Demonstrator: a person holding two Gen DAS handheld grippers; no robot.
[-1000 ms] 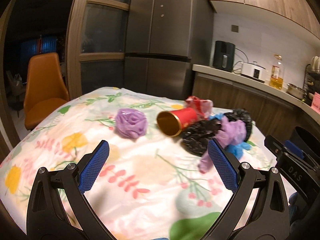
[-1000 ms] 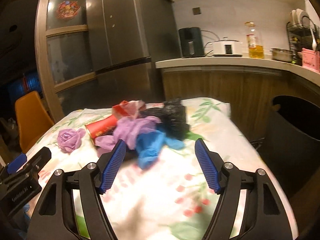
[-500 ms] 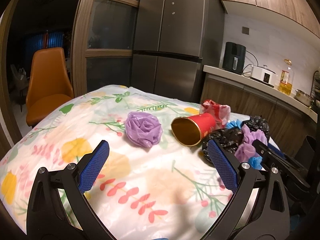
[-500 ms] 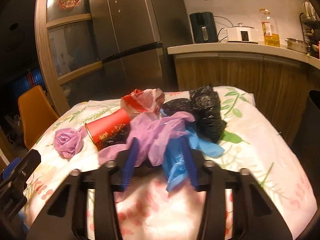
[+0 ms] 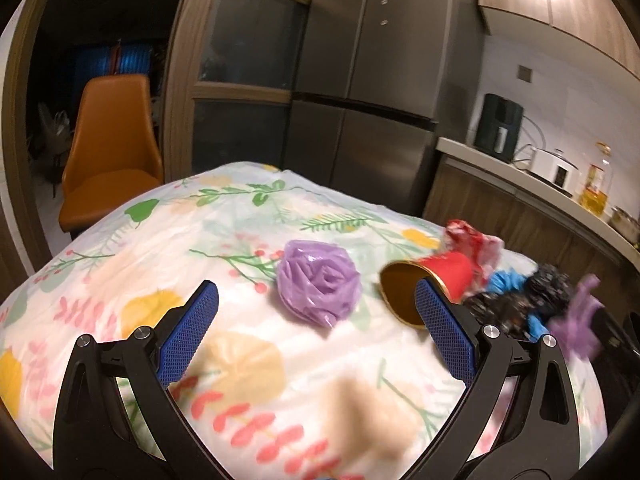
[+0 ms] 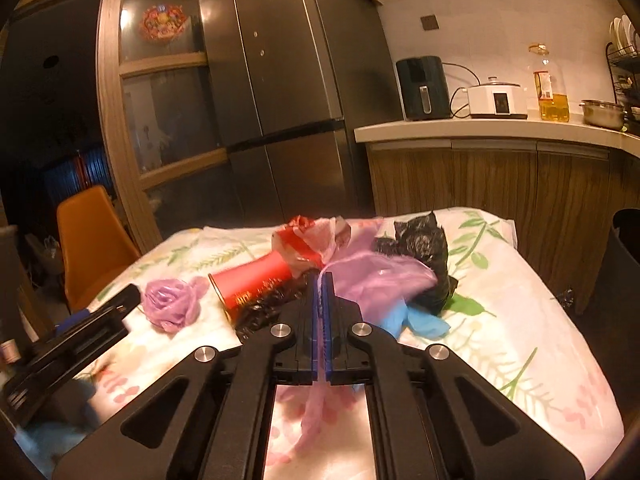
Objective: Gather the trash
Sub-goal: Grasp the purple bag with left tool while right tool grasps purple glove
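Trash lies on a floral tablecloth (image 5: 224,360). My right gripper (image 6: 320,280) is shut on a thin purple plastic glove (image 6: 380,280), which hangs out between the pads; it also shows in the left wrist view (image 5: 576,320). Beside it lie a blue glove (image 6: 416,318), a black bag (image 6: 424,244), a red paper cup (image 6: 252,284) on its side and a red-white wrapper (image 6: 312,240). My left gripper (image 5: 316,340) is open and empty, just short of a crumpled purple bag (image 5: 316,284) and the cup (image 5: 432,280).
An orange chair (image 5: 108,152) stands off the table's far left corner. A dark bin (image 6: 620,272) stands at the right of the table. A fridge (image 6: 288,80) and a wooden counter (image 6: 500,168) with appliances are behind.
My right gripper moved in to the pile and shut on the purple glove. My left gripper moved left and forward, so the crumpled purple bag now sits between its fingers' line.
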